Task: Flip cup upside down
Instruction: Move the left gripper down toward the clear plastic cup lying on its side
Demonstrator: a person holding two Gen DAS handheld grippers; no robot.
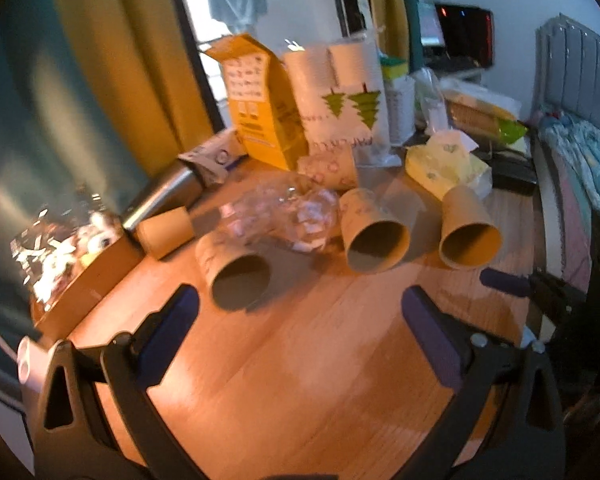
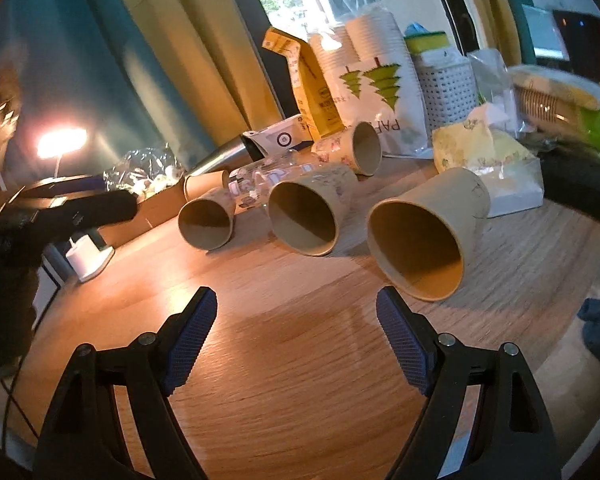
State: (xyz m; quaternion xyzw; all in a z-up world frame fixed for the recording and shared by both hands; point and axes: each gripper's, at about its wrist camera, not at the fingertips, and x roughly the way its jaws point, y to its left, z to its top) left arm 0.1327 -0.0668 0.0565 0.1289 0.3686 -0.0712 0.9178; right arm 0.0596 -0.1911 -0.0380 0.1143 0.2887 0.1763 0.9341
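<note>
Both grippers spread wide and empty above the wooden table [image 2: 300, 360]; three paper cups lie on their sides ahead.

The right gripper [image 2: 296, 336] is held wide apart, nothing between its blue pads; the nearest cup [image 2: 424, 240] lies just beyond its right finger, mouth toward the camera. The left gripper [image 1: 300, 320] is likewise spread wide, with a patterned cup [image 1: 236, 268] lying just ahead. A middle cup [image 2: 306, 216] lies between these two. Directly behind, crumpled clear plastic [image 1: 284, 212], a steel flask [image 1: 160, 196], a yellow carton [image 1: 260, 108] and a bagged cup stack [image 1: 340, 92] are crowded together.
</note>
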